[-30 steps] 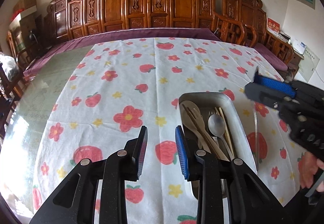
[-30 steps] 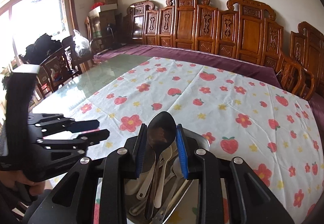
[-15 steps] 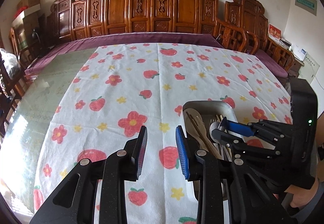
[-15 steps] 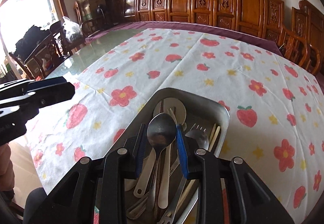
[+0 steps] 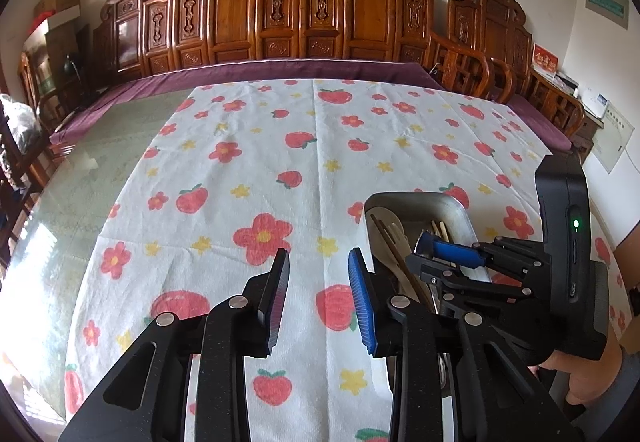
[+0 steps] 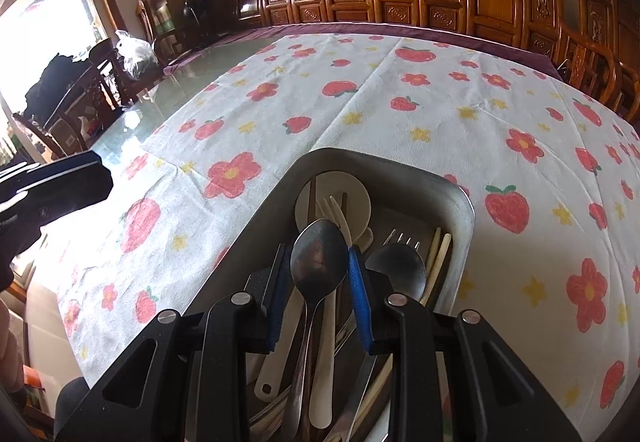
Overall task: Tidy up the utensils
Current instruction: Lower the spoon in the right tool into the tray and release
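Gripping a metal spoon point(image 6: 319, 260) bowl-up between right gripper point(image 6: 319, 262) jaws, over steel tray point(image 6: 460, 202), left gripper point(image 5: 318, 284) jaws released

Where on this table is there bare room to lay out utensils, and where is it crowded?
Free: the flowered cloth left of and beyond the metal tray, as far as the purple strip by the chairs, and the bare glass at the cloth's left edge. Crowded: the tray itself, piled with utensils, with the right gripper around a metal spoon.
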The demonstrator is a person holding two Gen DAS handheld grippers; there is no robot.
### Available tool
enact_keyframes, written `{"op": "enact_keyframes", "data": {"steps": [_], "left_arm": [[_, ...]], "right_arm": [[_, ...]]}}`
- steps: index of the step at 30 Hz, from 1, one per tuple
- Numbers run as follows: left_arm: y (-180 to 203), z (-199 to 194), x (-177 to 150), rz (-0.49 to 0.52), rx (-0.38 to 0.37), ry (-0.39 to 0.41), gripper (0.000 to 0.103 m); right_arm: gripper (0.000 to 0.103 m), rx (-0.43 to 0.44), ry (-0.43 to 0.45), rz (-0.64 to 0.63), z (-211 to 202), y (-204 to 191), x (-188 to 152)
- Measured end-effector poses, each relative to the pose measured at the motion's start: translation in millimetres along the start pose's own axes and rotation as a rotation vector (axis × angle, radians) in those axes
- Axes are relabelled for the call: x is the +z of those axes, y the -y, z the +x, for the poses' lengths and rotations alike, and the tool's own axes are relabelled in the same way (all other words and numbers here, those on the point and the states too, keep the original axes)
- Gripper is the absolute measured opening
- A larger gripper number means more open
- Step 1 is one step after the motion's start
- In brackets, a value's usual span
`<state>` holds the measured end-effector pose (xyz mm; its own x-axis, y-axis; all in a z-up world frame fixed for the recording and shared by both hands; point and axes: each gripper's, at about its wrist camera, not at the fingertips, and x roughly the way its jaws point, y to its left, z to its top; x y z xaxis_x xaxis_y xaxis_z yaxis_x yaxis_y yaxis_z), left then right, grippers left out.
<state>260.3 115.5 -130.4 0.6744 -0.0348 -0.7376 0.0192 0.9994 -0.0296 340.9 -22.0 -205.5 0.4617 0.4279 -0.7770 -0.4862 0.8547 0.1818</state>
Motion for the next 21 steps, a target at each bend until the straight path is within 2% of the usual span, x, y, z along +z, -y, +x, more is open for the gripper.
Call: {"op": "enact_keyframes", "data": {"steps": [8, 10, 13, 21], "left_arm": [[2, 7, -4, 0.004, 0.002, -0.013, 0.033], [3, 8, -5, 0.006, 0.003, -0.013, 0.034], [6, 9, -6, 0.011, 0.001, -0.017, 0.034], [18, -5, -13, 0.035, 0.004, -0.017, 0.035]], "right_arm": [[0.032, -0.037, 0.015, -0.027, 4, 3, 10], [0.040, -0.042, 0.030, -0.029, 0, 5, 10], [0.041, -0.013, 0.052, 0.001, -13, 13, 7], [0.045, -0.047, 0.120, -0.002, -65, 20, -11]]}}
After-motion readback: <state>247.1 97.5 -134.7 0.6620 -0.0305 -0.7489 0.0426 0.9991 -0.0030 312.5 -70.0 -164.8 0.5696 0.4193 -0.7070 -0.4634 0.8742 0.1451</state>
